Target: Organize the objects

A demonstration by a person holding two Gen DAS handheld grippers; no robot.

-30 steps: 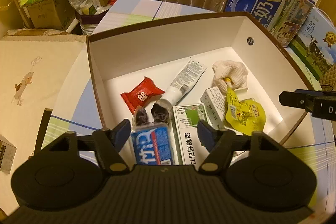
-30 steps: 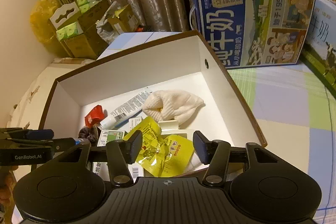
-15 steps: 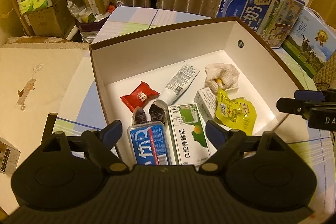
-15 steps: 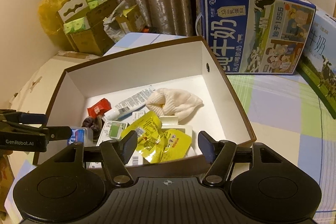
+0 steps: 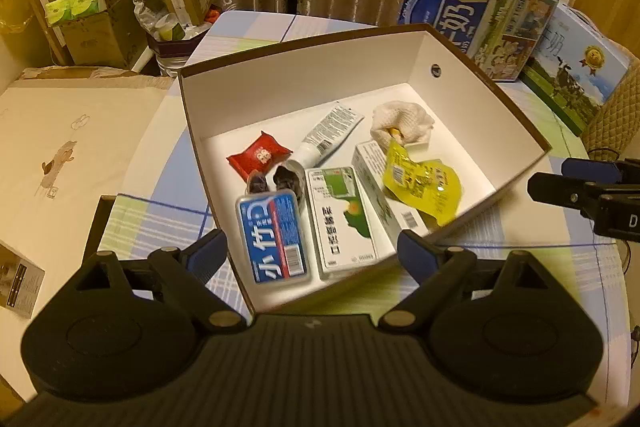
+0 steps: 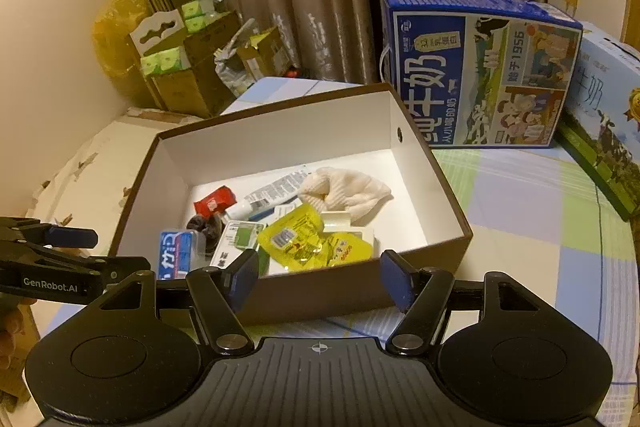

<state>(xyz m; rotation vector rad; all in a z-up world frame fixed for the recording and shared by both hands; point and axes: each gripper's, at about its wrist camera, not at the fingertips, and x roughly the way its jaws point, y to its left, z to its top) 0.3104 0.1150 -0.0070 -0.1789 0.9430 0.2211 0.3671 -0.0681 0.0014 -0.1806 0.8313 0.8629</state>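
Observation:
A brown box with white inside [image 5: 304,75] [image 6: 276,139] stands on the checked table. In it lie a blue packet [image 5: 273,238] [image 6: 175,254], a green-and-white carton [image 5: 340,223] [image 6: 236,241], a yellow pouch [image 5: 420,183] [image 6: 308,241], a white tube [image 5: 330,137] [image 6: 272,193], a red sachet [image 5: 258,155] [image 6: 212,202], a cream cloth [image 5: 402,121] [image 6: 346,191] and two dark wrapped pieces [image 5: 272,181]. My left gripper [image 5: 312,257] is open above the box's near corner, holding nothing. My right gripper [image 6: 318,281] is open before the box's near wall, empty.
Two blue milk cartons [image 6: 480,67] [image 5: 576,67] stand behind and right of the box. Cardboard boxes and clutter [image 5: 104,11] pile up at the back left. A cream surface [image 5: 60,147] adjoins the table's left. A small box [image 5: 18,275] lies at the left edge.
Both grippers have drawn back and up from the box. The left one's fingers have spread wider, leaving the blue packet lying in the box.

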